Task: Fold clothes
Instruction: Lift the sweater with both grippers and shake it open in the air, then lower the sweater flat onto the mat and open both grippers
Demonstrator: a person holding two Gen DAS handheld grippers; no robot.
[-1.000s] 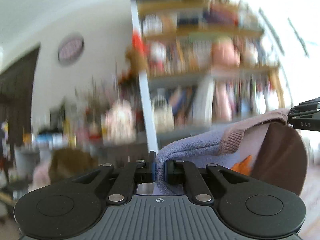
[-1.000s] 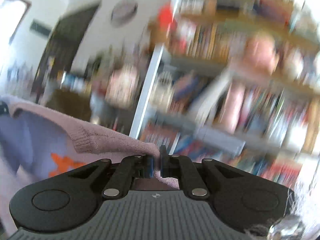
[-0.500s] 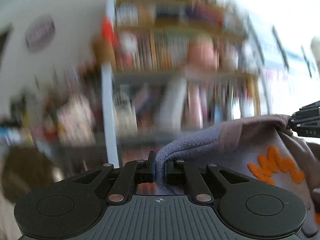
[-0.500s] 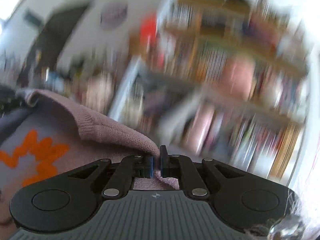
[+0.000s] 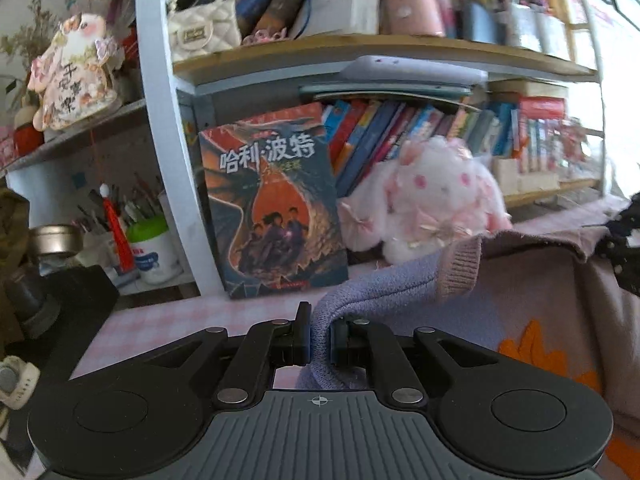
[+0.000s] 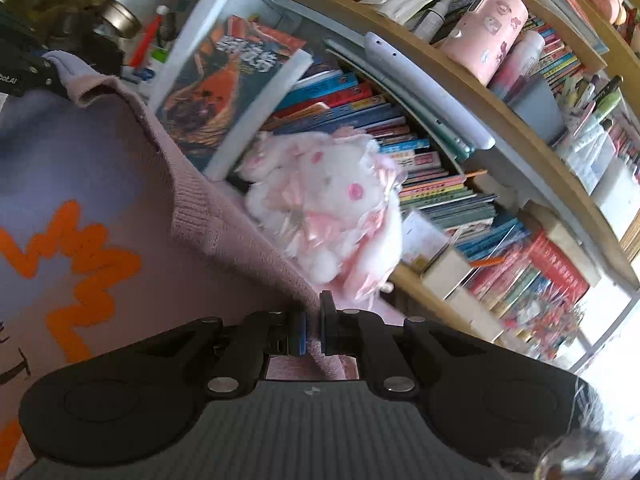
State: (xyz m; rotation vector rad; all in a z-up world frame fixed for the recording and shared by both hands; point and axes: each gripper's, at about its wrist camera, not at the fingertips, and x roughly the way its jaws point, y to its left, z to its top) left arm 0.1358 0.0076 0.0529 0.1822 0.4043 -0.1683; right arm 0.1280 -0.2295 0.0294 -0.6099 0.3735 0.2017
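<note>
A lilac and dusty-pink knit sweater with orange lettering is stretched between my two grippers. My left gripper is shut on a lilac fold of its edge, low over the pink checked tabletop. My right gripper is shut on the pink ribbed edge of the sweater. The left gripper shows at the far left of the right wrist view, holding the other corner. The lower part of the sweater is hidden.
A bookshelf packed with books stands close behind. A standing Harry Potter book and a pink-white plush toy sit at its foot. A white jar, pens and dark equipment are at the left.
Both grippers have swung down and forward with the sweater, from facing the upper shelves and wall to the shelf foot and tabletop. Both stay shut on the sweater.
</note>
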